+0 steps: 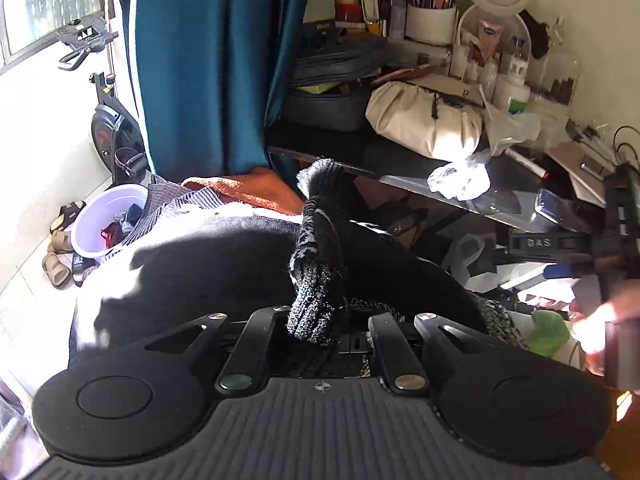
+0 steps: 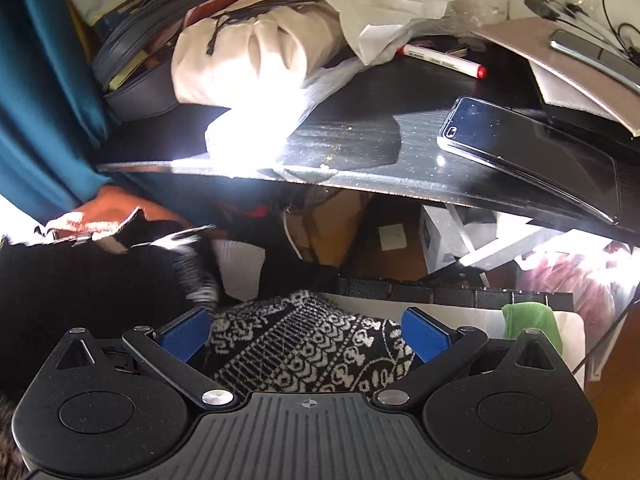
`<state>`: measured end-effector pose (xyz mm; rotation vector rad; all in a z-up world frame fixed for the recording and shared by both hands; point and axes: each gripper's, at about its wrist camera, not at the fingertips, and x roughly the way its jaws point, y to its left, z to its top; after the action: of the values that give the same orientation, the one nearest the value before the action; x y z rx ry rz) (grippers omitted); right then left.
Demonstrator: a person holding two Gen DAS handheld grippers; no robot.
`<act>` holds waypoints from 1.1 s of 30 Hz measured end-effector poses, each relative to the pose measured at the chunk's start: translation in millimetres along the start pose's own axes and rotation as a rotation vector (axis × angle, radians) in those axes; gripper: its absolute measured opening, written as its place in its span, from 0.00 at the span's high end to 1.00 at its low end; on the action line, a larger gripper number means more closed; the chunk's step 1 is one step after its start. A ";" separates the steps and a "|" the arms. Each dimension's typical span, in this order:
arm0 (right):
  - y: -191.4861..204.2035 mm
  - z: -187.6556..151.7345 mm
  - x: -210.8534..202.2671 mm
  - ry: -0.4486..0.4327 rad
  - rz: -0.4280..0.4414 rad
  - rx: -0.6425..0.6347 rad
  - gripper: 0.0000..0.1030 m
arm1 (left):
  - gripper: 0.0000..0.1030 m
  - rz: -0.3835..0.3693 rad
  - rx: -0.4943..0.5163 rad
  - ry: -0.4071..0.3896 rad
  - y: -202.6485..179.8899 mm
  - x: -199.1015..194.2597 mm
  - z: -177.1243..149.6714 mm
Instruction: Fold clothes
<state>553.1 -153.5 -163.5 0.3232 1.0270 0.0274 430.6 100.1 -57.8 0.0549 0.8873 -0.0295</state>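
Low in the left wrist view, the left gripper [image 1: 316,330] is clamped on a fold of the black knit sweater [image 1: 320,264], which rises up the centre of the frame. Meanwhile the right gripper [image 2: 306,334] stands wide, its blue pads [image 2: 424,338] flanking the sweater's black-and-white pattern at bottom centre, below the black desk [image 2: 360,148] and phone [image 2: 532,148].

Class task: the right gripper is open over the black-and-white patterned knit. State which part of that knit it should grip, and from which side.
Grip the near raised fold of the patterned knit, coming straight forward and down. The right gripper is already open with its blue pads on either side of that ridge, so shutting should pinch it. The left gripper holds the knit's dark end.
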 end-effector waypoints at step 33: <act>185.4 23.1 64.4 0.212 0.124 -0.285 0.05 | 0.92 -0.041 -0.219 0.061 44.3 -83.6 -101.1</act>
<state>630.0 28.3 -155.0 0.1248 1.1944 0.3225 301.7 150.6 -55.1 -0.1676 0.9478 0.0308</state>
